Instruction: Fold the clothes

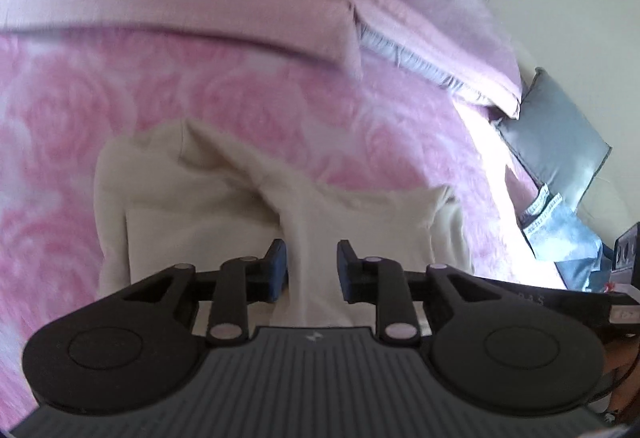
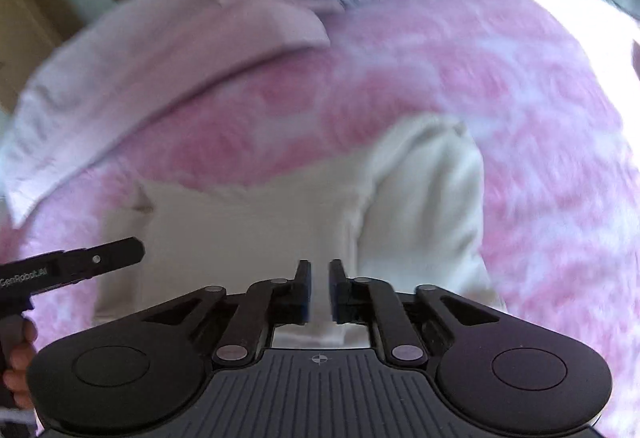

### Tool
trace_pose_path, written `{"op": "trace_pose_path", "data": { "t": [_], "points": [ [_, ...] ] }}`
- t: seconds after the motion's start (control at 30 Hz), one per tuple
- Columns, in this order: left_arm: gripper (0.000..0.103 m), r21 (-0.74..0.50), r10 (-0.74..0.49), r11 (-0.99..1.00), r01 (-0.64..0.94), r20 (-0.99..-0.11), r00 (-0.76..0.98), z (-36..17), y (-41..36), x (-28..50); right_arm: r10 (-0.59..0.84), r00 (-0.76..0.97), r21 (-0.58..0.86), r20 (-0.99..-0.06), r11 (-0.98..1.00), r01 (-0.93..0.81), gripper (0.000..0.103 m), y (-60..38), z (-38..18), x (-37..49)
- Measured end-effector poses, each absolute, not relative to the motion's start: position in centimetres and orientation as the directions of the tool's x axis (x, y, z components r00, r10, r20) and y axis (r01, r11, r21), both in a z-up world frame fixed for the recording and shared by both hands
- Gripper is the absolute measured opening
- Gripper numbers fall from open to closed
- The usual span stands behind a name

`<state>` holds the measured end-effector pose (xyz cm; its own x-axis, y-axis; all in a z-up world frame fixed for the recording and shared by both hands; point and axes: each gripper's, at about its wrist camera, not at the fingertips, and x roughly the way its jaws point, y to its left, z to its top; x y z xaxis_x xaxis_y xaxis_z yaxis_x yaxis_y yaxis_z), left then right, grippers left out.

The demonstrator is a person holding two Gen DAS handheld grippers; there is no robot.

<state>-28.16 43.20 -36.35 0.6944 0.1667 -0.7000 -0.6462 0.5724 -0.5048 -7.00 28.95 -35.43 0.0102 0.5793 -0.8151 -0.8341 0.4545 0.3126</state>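
Pink rose-patterned fleece blanket [image 1: 240, 98] covers the bed; on it lies a partly folded cream knit garment [image 1: 224, 214], soft, light and limp. Left gripper [image 1: 311, 265] and right gripper [image 2: 319, 292] hover above it, jaws apart, holding nothing; corners or hem edges look like the best places to grip.

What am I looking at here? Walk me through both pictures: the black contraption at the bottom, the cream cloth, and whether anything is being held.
There is no robot: a person holds a two-finger gripper in each hand, each carrying a wide-angle camera that looks along its fingers. One picture looks over the left gripper, the other over the right gripper, where the left one also pokes in from the edge. Both hover over a cream garment, partly folded, lying on a pink rose-patterned blanket on a bed. Both sets of jaws stand apart with a gap between the pads, so nothing looks gripped. Denim clothing and a grey pillow lie at the bed's edge.
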Motion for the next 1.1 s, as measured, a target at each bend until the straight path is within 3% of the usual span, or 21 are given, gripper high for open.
{"op": "trace_pose_path", "data": {
  "t": [0.07,0.17,0.2,0.23,0.27,0.37,0.47,0.57,0.63,0.73,0.87,1.1],
  "points": [
    [0.033,-0.531,0.163,0.542,-0.651,-0.694,0.701,-36.9,42.8,-28.7,0.588,0.007,0.357,-0.809,0.501,-0.788,0.034,27.8,-35.8,-6.5],
    [0.030,-0.564,0.154,0.506,-0.653,-0.686,0.712,-38.0,42.3,-29.5,0.633,-0.061,0.480,-0.772,0.517,-0.709,0.036,26.6,-36.9,-5.5],
    [0.023,-0.563,0.150,0.509,-0.651,-0.687,0.711,-38.4,42.2,-29.3,0.645,-0.075,0.506,-0.761,0.517,-0.690,0.036,26.5,-37.2,-5.2],
    [0.003,-0.556,0.143,0.524,-0.646,-0.690,0.710,-38.6,42.0,-29.1,0.648,-0.073,0.508,-0.758,0.516,-0.690,0.030,26.7,-37.6,-5.2],
    [0.002,-0.548,0.135,0.539,-0.639,-0.693,0.708,-38.8,41.9,-28.8,0.648,-0.061,0.498,-0.759,0.517,-0.697,0.004,26.7,-37.6,-5.2],
    [0.002,-0.520,0.134,0.601,-0.607,-0.683,0.718,-38.8,40.4,-28.4,0.646,0.049,0.397,-0.762,0.526,-0.752,0.004,26.6,-36.0,-5.7],
    [0.009,-0.406,0.175,0.657,-0.636,-0.737,0.652,-39.1,38.8,-28.2,0.591,0.067,0.327,-0.804,0.533,-0.780,0.006,27.1,-36.3,-6.0],
    [0.010,-0.334,0.276,0.669,-0.664,-0.718,0.639,-36.5,38.5,-29.1,0.575,0.096,0.257,-0.812,0.502,-0.826,0.025,27.1,-35.1,-7.0],
    [0.011,-0.292,0.351,0.688,-0.664,-0.667,0.657,-34.6,38.5,-29.4,0.632,0.163,0.200,-0.758,0.462,-0.864,0.028,26.2,-33.0,-8.1],
    [0.011,-0.275,0.316,0.755,-0.595,-0.643,0.698,-34.0,38.9,-27.9,0.689,0.123,0.233,-0.714,0.399,-0.887,0.028,26.0,-32.6,-8.7],
    [0.013,-0.175,0.248,0.801,-0.573,-0.774,0.583,-38.7,38.7,-25.8,0.599,0.033,0.226,-0.800,0.352,-0.908,0.028,26.4,-36.5,-8.9],
    [0.012,-0.223,0.309,0.727,-0.649,-0.738,0.600,-36.6,33.5,-33.0,0.594,0.091,0.108,-0.800,0.291,-0.951,0.028,19.1,-35.1,-11.2]
  ]
}}
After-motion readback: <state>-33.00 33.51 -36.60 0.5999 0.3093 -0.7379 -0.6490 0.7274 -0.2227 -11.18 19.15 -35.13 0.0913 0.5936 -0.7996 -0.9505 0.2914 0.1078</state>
